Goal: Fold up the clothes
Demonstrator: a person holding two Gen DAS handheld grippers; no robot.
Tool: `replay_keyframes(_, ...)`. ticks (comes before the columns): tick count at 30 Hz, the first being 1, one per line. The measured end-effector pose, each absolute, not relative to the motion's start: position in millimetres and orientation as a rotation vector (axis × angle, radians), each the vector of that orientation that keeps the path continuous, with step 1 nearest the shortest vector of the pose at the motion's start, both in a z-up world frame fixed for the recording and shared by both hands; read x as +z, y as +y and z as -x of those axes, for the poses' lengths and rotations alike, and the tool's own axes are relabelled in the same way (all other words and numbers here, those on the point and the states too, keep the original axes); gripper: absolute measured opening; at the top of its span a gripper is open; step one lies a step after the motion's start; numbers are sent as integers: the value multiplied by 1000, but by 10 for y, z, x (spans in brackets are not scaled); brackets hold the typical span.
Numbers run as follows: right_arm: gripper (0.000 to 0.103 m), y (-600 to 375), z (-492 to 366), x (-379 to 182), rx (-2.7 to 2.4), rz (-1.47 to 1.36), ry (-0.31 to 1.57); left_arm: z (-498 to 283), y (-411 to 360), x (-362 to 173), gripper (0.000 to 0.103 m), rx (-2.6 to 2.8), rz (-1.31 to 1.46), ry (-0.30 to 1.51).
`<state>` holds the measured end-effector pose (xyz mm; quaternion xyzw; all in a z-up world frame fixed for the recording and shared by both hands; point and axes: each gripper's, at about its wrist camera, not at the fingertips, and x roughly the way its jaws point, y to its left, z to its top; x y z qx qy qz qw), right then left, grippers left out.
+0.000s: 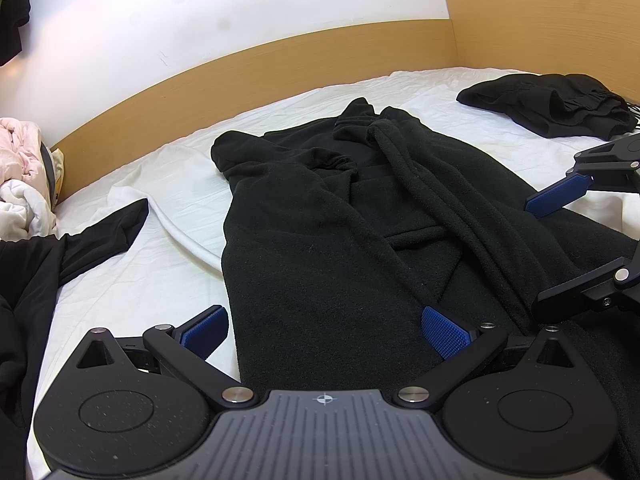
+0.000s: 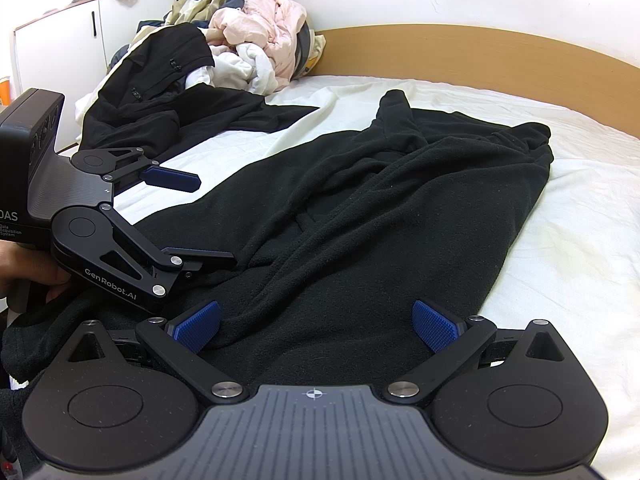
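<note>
Black fleece garment [image 1: 320,248] spread lengthwise across the white-sheeted bed [image 1: 132,280], left tongs [image 1: 324,330] spread wide over its near hem, right tongs [image 2: 314,326] also spread, gripping nothing, folded black clothes [image 1: 548,102] lying far right.

"GenRobot.AI" is printed in white on the left gripper [image 2: 200,220], on its lower arm. On its grey housing [image 2: 18,184], "DAS" and "Data Acquisition System" are read, the first partly cut off.
</note>
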<state>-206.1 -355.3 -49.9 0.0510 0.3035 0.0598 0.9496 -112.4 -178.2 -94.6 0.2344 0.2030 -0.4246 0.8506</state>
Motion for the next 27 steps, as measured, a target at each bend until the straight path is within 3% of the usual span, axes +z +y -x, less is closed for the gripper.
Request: replay_keyframes(27, 103, -3553, 2063, -503, 124, -110, 616, 1125, -1789, -949, 103, -894, -494, 426)
